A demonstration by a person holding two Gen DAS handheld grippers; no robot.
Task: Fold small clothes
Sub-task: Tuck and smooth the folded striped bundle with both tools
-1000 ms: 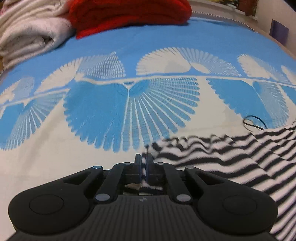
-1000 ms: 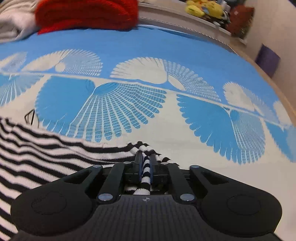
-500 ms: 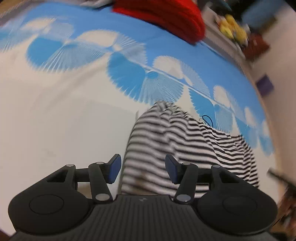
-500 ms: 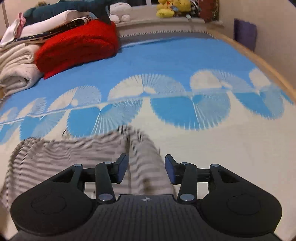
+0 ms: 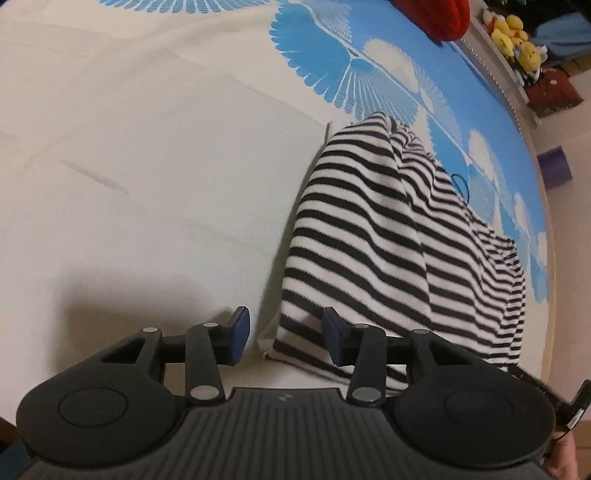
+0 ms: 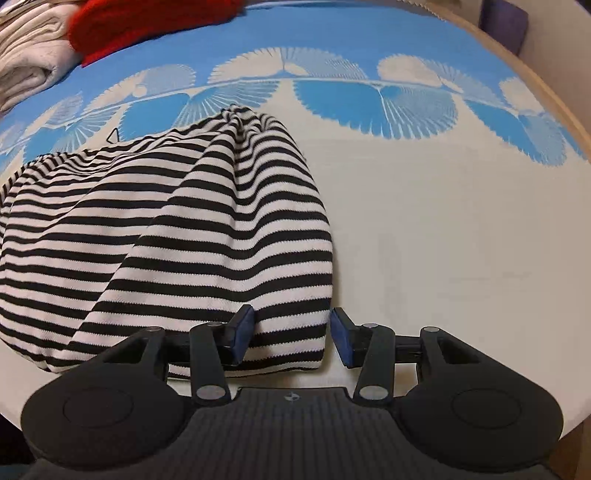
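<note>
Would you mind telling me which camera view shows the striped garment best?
The right wrist view: the striped garment spreads across its left half, folds visible, though cropped at the left edge. The left wrist view shows it narrower and more oblique.

A bed point(image 6: 424, 221) carries everything, covered by a cream bedspread point(image 5: 147, 166) with a band of blue fan-shaped patterns and solid blue beyond it. A black-and-white striped garment point(image 6: 177, 236) lies rumpled on the cream part, its far edge reaching the fan band. A thin black loop point(image 5: 460, 184) lies just beside it. At the far end sit a red knitted item point(image 6: 147, 22) and, beside it, folded cream blankets point(image 6: 29, 62).
</note>
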